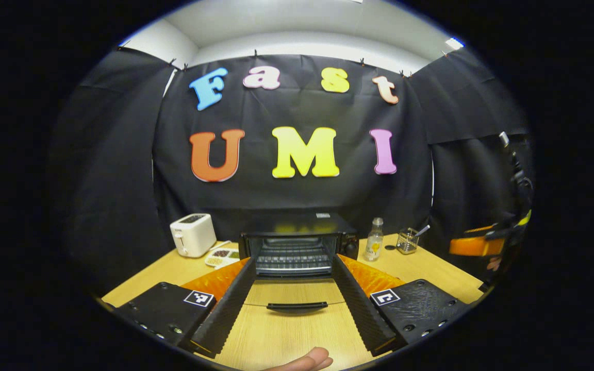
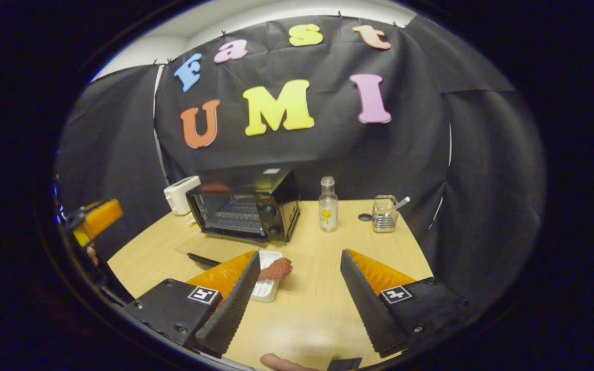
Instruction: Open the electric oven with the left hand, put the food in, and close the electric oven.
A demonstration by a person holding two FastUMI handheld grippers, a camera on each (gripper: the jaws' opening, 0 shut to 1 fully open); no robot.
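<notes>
**Oven open, food lies just ahead-left of the right hand-held gripper**

We start with the worktop [image 2: 323,288], a pale wood surface carrying one electric oven [image 2: 248,203]. Its door [image 1: 297,296] is folded down flat, handle toward us, and the wire rack inside is bare, so we judge the opening step done and the loading step next.

The relation that matters: the food [image 2: 276,269], one reddish-brown piece, rests on the near-right end of one white tray [image 2: 267,288]. It sits just beside the left finger of the right hand-held gripper [image 2: 299,286], slightly ahead and left of the gap. Its long axis runs roughly crosswise to the fingers. The oven lies beyond it, further left.

The right hand-held gripper is spread wide and holds nothing. The left hand-held gripper [image 1: 294,299] faces the oven mouth squarely, also spread wide and empty. The right one is clearly nearer the food.

Elsewhere we count one white toaster [image 1: 193,234], one small bottle [image 2: 328,203] and one glass jar [image 2: 384,212].
</notes>
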